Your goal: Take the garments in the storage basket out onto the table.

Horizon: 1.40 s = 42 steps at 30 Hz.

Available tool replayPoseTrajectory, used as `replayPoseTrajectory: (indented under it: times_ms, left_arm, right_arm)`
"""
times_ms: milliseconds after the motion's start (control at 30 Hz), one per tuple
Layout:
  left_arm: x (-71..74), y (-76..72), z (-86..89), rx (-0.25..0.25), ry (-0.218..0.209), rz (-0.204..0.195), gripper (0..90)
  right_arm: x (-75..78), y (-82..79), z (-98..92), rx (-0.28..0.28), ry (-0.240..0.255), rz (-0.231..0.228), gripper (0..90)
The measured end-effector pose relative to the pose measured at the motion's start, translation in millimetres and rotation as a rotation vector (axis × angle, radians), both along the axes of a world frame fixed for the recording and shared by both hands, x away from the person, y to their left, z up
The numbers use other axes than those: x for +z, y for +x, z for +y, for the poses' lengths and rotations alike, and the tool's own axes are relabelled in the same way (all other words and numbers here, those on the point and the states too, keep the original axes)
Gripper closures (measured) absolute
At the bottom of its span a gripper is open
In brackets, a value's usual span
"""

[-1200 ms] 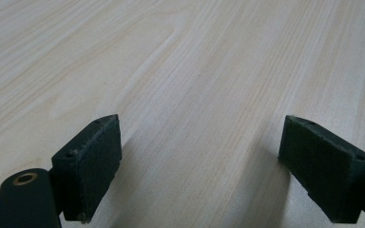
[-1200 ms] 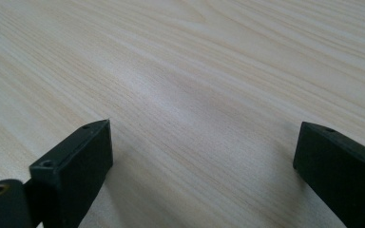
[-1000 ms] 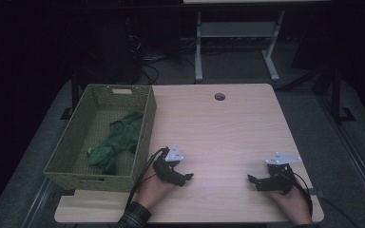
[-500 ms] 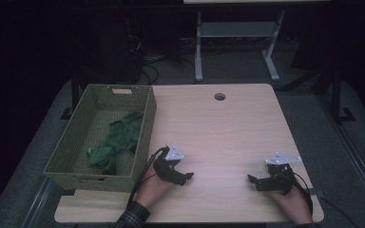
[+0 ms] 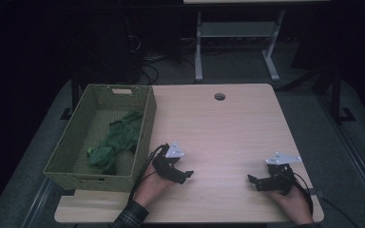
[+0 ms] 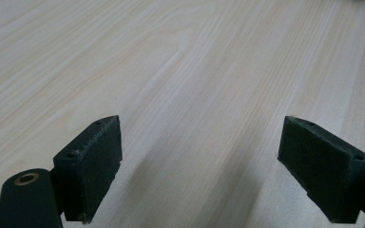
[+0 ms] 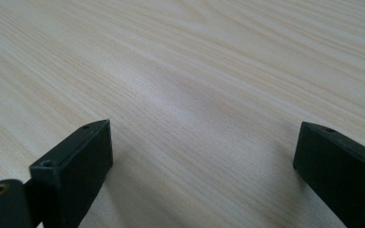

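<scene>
Hand-held gripper (image 5: 188,175) tips dim, indistinct

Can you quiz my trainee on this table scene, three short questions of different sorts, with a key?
1. True or false: the left gripper is shut on the green cloth.
2. Multiple choice: where does the green cloth lie? A) on the bare wooden table B) inside the woven basket C) between the right gripper's jaws
3. Fill in: in the high view, the woven basket stands nearest the ____ gripper.

Key
1. False: in the left gripper view its jaws stand wide apart over bare wood.
2. B
3. left
</scene>
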<state>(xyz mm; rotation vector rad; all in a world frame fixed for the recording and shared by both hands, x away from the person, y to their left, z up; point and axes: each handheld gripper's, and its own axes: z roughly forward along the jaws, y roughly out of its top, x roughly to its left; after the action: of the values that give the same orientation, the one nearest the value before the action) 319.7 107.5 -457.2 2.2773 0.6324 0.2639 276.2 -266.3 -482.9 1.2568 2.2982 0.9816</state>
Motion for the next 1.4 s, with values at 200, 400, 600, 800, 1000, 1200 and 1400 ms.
replayPoseTrajectory:
  times_ms: [200,400,600,800,1000,1200,1400]
  left_arm:
    - [7.5,0.4,1.5,-0.005,-0.002,0.002,14.0]
    - [15.2,-0.3,1.2,-0.005,-0.012,-0.001,14.0]
    - [22.1,0.9,1.8,-0.012,-0.013,-0.007,14.0]
    - [27.6,0.2,1.7,-0.02,-0.012,-0.009,14.2]
    - [34.5,0.6,2.8,-0.01,-0.024,-0.005,14.3]
    - [43.6,1.0,3.1,-0.014,-0.022,-0.005,14.3]
    - [52.9,2.2,3.3,-0.023,-0.032,-0.004,14.2]
  right_arm:
    - [0.1,-0.2,0.1,-0.002,0.001,0.003,5.5]
    - [0.0,-0.1,0.1,-0.001,0.001,0.003,5.5]
    - [0.1,-0.2,0.2,-0.002,0.001,0.004,5.5]
    - [0.1,-0.2,0.2,-0.002,0.002,0.004,5.5]
    - [0.1,-0.2,0.0,0.0,-0.001,0.003,5.5]
    - [0.1,-0.3,0.2,-0.002,0.002,0.004,5.5]
    - [0.1,-0.2,0.2,-0.002,0.002,0.004,5.5]
